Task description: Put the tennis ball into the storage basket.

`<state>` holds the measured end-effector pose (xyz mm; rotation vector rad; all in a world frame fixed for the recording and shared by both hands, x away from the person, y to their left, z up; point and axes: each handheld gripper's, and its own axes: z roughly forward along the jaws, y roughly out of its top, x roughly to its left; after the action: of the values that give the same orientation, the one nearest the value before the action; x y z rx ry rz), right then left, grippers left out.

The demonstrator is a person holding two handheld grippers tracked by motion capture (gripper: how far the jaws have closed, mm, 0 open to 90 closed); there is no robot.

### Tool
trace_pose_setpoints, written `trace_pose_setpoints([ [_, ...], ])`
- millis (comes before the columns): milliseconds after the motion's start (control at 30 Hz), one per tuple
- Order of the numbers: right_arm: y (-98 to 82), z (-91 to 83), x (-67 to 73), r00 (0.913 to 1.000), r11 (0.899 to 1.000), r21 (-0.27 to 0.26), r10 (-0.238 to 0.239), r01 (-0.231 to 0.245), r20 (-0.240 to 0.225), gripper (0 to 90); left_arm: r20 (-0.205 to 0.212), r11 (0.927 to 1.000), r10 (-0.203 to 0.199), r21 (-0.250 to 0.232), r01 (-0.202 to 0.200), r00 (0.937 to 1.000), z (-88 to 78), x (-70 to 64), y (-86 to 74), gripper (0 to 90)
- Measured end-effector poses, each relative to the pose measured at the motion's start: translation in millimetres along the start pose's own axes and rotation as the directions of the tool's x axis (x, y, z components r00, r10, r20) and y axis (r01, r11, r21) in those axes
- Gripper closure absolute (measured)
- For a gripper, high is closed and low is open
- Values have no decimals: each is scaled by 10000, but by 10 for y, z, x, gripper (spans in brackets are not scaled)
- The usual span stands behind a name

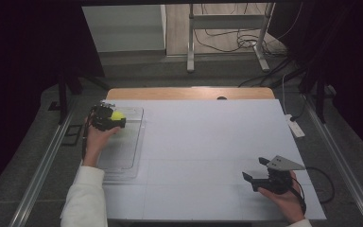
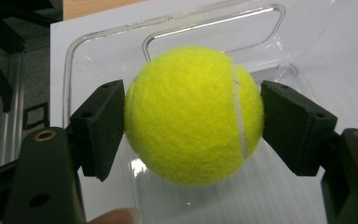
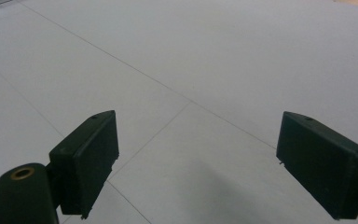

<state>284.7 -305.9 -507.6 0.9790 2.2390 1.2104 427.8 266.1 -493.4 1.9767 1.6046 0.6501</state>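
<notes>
Your left gripper [image 1: 115, 117] sits at the far left of the table [image 1: 208, 142], above the far end of a clear plastic tray [image 1: 123, 156], and its jaws are clamped on a yellow tennis ball [image 1: 118, 115]. In the left gripper view the ball [image 2: 193, 114] fills the gap between the two black pads [image 2: 103, 126], with one pad pressed against each side of it and the white seam curving down close to the right-hand pad. The ball hangs over the tray [image 2: 177, 28], whose rounded transparent rim and inner ridge show behind and below it; whether the ball touches the tray floor you cannot tell from here. Your left hand [image 1: 97, 137] wraps the gripper from the near side, and a fingertip [image 2: 116, 217] shows at the bottom edge of that view. Your right gripper [image 1: 256, 171] rests at the near right of the table, well apart from the ball and the tray, with your right hand [image 1: 286, 198] behind it and the grey three-cornered plate on top. Its jaws stand wide apart with nothing between them, and in the right gripper view the two pads [image 3: 86, 161] frame only the pale table surface [image 3: 205, 70] with its thin seam lines.
</notes>
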Motion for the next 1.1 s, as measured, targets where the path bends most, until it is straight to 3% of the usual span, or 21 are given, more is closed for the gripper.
trace_pose_setpoints([
  [333, 0, 2, -1, 10000, 10000, -1, 6, -6, -9, 135, -235, 9987, 319, 413, -309, 9992, 65, -32, -5, 261],
  [600, -1, 0, 2, 10000, 10000, 7, 6, -6, -7, 135, -656, 9943, 768, 789, -716, 9949, 124, -65, -18, 256],
  [1100, -1, 1, 1, 10000, 10000, 17, 7, -7, -11, 135, -858, 9932, 901, 817, -832, 9922, 137, -73, -20, 204],
])
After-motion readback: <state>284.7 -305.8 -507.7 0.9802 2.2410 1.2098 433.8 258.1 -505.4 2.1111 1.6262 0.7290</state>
